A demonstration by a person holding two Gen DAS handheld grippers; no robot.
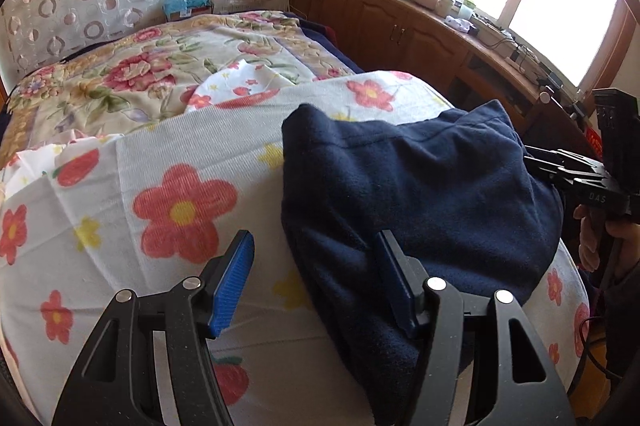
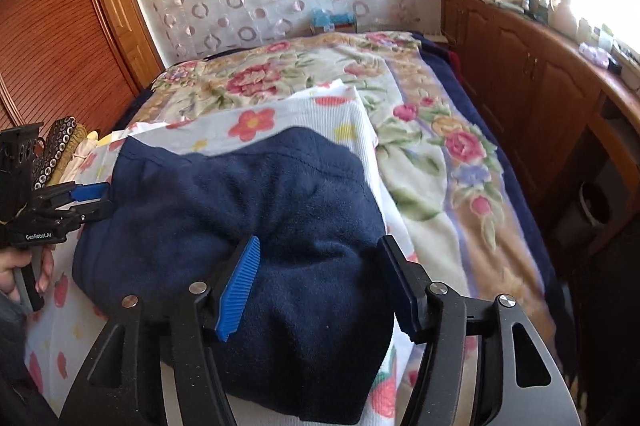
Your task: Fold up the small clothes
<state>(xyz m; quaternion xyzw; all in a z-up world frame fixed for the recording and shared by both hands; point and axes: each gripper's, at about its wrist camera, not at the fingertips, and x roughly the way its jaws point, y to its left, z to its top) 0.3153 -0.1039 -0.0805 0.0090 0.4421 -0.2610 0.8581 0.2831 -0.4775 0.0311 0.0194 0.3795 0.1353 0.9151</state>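
Lay bunched on the flowered sheet atop the bed: navy fleece garment, soft, light and floppy, best pinched at hem corners; left gripper and right gripper jaws wide, gripping nothing.

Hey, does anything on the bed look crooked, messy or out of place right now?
The navy fleece garment lies bunched and lumpy on the flowered white cloth, its edges uneven rather than squared. Nothing looks spilled or damaged.
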